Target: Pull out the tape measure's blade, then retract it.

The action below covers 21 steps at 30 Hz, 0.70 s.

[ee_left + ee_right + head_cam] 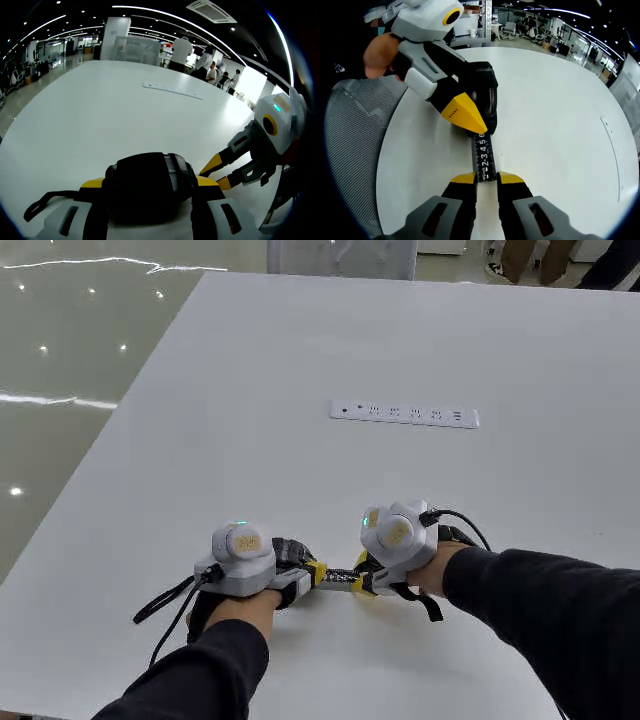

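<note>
Right gripper [485,178] pinches the blade [484,156] at its tip, and left gripper [150,184] clamps the tape measure [487,92] by its case, on the table [300,360] well to the person's side of the power strip [404,413]. Judged springy and sharp-edged, the blade wants a flat hold at the tip; the case looks rigid and light.

Open table [250,370] ahead and to both sides. Power strip [404,414] flat, well ahead. Mesh chair [350,150] past near edge.
</note>
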Motion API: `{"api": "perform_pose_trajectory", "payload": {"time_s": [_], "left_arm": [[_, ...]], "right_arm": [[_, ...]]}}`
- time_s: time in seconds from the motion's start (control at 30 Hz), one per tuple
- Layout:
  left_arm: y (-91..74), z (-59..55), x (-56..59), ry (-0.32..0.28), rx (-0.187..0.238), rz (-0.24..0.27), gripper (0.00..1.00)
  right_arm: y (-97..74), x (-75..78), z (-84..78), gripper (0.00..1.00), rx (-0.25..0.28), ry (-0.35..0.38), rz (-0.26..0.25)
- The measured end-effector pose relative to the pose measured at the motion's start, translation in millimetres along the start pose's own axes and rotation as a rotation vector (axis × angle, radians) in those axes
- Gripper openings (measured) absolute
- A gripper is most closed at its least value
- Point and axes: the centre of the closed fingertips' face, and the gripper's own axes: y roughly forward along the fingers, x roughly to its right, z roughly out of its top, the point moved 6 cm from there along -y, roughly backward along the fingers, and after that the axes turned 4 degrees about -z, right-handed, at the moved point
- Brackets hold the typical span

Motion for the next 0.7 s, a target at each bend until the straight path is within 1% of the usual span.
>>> {"api": "perform_pose_trajectory", "payload": {"time_s": [0.2,0.5,0.6,0.7], "left_arm": [[-0.1,0.0,-0.1,0.0,0.0,0.001,0.63],[0.0,0.0,-0.3,-0.002,-0.002,0.0,0.63],[-0.1,0.2,-0.5,-0.005,-0.005,-0.001,0.63],[0.1,0.4,-0.5,-0.007,-0.006,-0.001,0.63]], "right_arm": [[1.9,-1.0,2.2,0.11,0.006,0.008,0.0],[5.1,-3.8,4.3,0.11,0.042,0.023,-0.005],[7.6,-4.8,6.5,0.11,0.057,0.029,-0.004],[10.4,-6.0,9.7,0.11,0.061,0.03,-0.002]]}}
